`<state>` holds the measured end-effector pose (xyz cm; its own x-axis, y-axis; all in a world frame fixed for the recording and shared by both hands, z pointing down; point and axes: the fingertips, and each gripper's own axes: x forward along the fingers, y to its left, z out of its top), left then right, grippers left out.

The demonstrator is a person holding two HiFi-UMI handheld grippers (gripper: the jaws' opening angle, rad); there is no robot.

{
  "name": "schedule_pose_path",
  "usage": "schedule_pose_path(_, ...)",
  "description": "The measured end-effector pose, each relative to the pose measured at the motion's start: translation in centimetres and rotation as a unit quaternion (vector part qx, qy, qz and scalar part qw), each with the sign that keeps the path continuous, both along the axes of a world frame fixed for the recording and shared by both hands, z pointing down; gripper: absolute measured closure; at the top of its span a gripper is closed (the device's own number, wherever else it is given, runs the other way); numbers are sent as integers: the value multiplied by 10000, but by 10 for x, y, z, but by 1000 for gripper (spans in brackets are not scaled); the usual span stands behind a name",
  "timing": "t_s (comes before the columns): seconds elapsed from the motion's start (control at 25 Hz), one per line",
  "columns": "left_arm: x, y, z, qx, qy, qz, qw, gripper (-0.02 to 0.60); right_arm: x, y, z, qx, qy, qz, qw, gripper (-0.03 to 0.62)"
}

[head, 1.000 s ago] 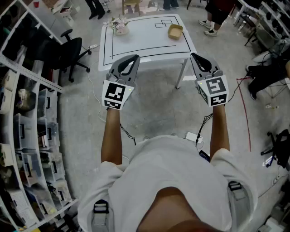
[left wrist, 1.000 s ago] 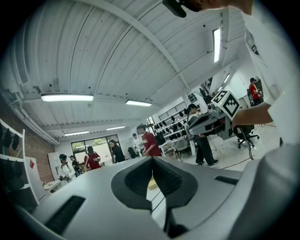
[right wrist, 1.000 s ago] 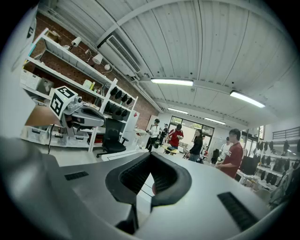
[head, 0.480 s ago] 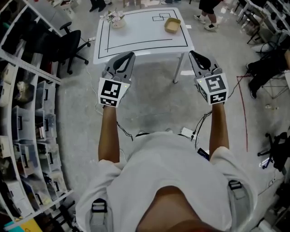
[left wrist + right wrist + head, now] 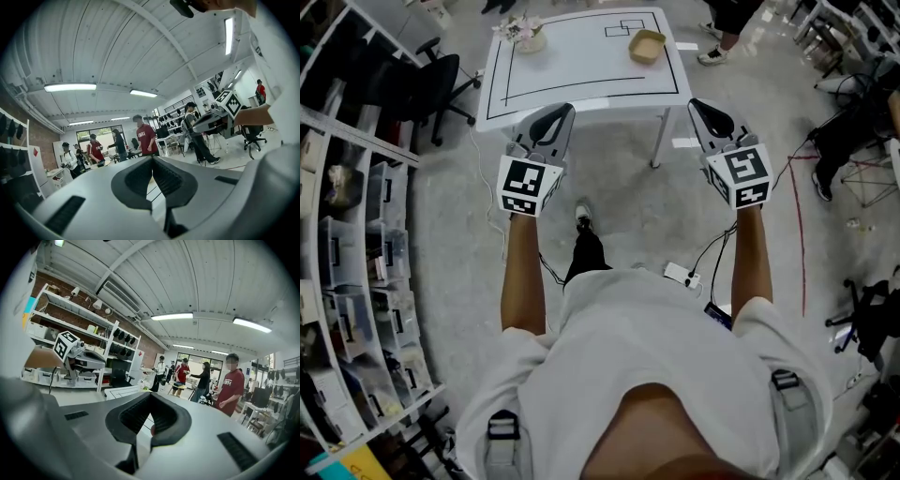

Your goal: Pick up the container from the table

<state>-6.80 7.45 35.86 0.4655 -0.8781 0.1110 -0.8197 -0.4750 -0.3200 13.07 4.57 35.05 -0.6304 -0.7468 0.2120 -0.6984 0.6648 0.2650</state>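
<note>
In the head view, the table [image 5: 572, 66] and the container [image 5: 646, 44] on it have shifted upward and leftward, and the table's far edge now meets the top of the frame. A dark trouser leg [image 5: 585, 255] and a shoe [image 5: 582, 216] have appeared on the floor [image 5: 628, 187] short of the table.

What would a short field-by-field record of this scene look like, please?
table: white table with black lines, ahead of the person
container: tan container on the table's far right part, untouched
other item: flower arrangement at the table's far left corner
left hand-held gripper: shut, empty, held in the air near the table's front edge
right hand-held gripper: shut, empty, likewise
surroundings: office chair and shelves at left
</note>
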Motion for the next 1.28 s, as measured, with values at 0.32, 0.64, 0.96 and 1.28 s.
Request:
schedule_pose_path(0.32, -30, -111, 10, 70, -57, 191, 9998, 563, -32, -101, 7, 52, 0, 191, 9998, 580)
schedule_pose_path(0.64, -78, -248, -6, 52, -52, 617, 9981, 563, -85, -222, -11, -29, -282, 564, 9980, 580)
schedule_pose_path(0.96, -93, -347, 19, -274, -78, 1005, 9945, 563, -101, -310, 17, -349, -101, 935, 9950, 580)
schedule_pose_path(1.28, -38, -412, 80, -983, -158, 1132, 9886, 563, -39, -367, 67, -857, -191, 1027, 9908, 582)
